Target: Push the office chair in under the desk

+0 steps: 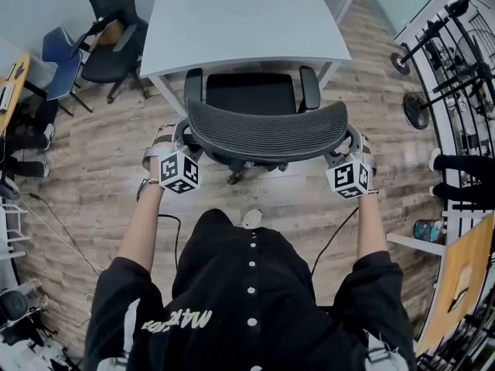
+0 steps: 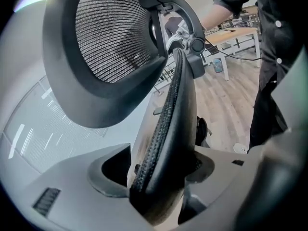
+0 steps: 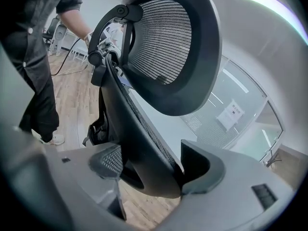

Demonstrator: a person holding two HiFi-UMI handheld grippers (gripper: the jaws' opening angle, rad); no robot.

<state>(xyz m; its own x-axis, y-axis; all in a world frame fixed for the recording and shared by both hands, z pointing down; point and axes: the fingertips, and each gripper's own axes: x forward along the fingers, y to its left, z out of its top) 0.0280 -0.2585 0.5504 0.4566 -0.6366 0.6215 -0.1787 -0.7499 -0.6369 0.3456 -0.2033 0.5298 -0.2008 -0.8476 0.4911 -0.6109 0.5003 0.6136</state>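
- Shirt (image 1: 232,300), on the near side of chair (image 1: 267,130): pale lettering, inverted, not legible.
- Left cube (image 1: 179,172) and right cube (image 1: 349,178), at chair's back corners: square black-and-white codes, no characters.
- Sheet (image 3: 230,114) on glass beyond chair: print too small.

The office chair (image 1: 267,126) in front of me is black and upright, its curved mesh backrest (image 1: 267,134) turned toward me. Its seat (image 1: 249,93) and two armrests (image 1: 193,83) reach the near edge of the pale grey surface (image 1: 240,14); the backrest stands outside it.
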